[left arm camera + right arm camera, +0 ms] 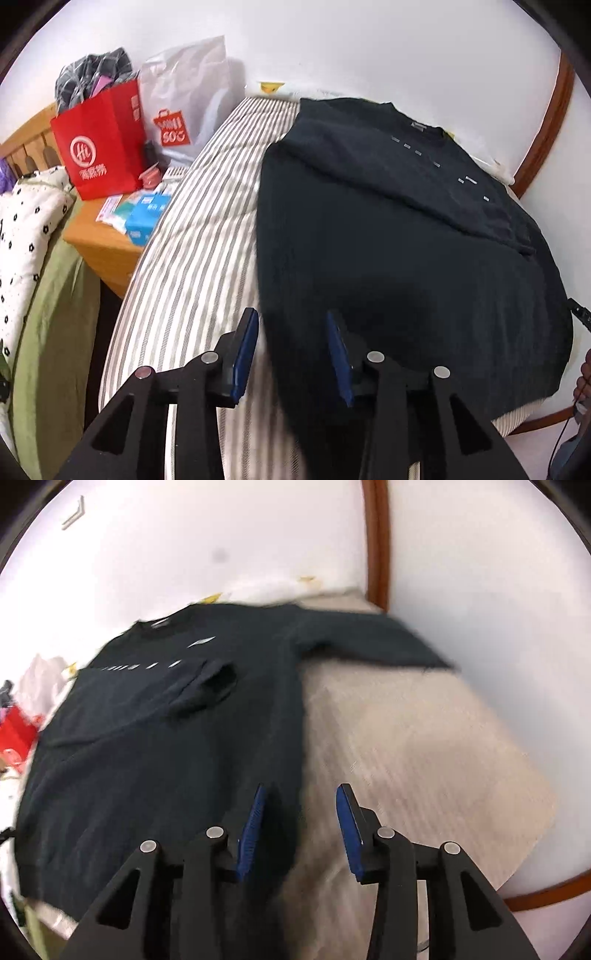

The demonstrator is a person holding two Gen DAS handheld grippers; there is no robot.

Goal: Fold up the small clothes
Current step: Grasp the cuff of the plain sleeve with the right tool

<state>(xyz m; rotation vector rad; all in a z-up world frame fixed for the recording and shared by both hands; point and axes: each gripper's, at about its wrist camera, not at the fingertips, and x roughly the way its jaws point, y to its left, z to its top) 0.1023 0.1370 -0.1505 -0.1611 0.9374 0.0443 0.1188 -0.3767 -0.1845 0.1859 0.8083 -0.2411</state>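
Note:
A dark sweater point(388, 229) lies flat on a striped mattress point(199, 236), neck toward the wall. In the right wrist view the sweater point(155, 746) has one sleeve point(207, 686) folded across the chest, and the other sleeve point(369, 642) stretches out to the right. My left gripper point(291, 317) hovers open over the sweater's near left edge, with dark cloth below the gap and neither pad pressing on it. My right gripper point(301, 790) is open above the near right edge, one blue pad over cloth and the other over bare mattress point(424, 746).
Left of the bed, a wooden nightstand point(103, 243) holds a red paper bag point(99, 147), a white shopping bag point(184, 107) and blue boxes point(144, 218). A patterned quilt point(22, 229) lies further left. A wooden bed frame point(546, 122) runs along the wall. A hand point(584, 376) shows at the right edge.

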